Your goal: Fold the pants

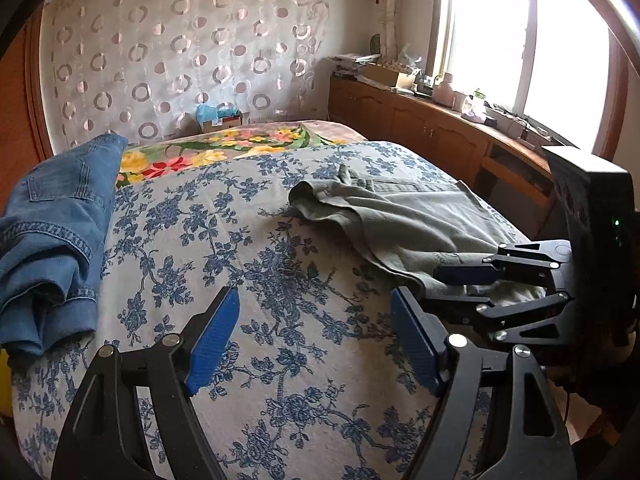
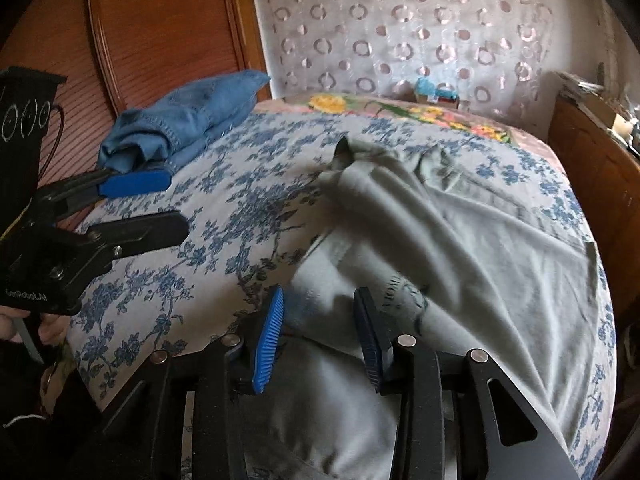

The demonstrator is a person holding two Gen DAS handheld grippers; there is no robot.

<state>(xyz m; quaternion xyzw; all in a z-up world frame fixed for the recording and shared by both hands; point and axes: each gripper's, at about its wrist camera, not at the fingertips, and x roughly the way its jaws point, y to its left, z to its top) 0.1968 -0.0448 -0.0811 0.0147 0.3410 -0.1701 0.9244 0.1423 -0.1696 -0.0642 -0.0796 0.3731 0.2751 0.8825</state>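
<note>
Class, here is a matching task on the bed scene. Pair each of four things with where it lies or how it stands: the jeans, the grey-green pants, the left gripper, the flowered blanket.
Things:
1. jeans
2. grey-green pants
3. left gripper
4. flowered blanket

Descriptions:
A. open, over the blue-print bed cover
B. at the far end of the bed, by the curtain
C. bunched up at the left side of the bed
D. spread out on the right side of the bed, under the right gripper

Pairs: 1-C, 2-D, 3-A, 4-B
</note>
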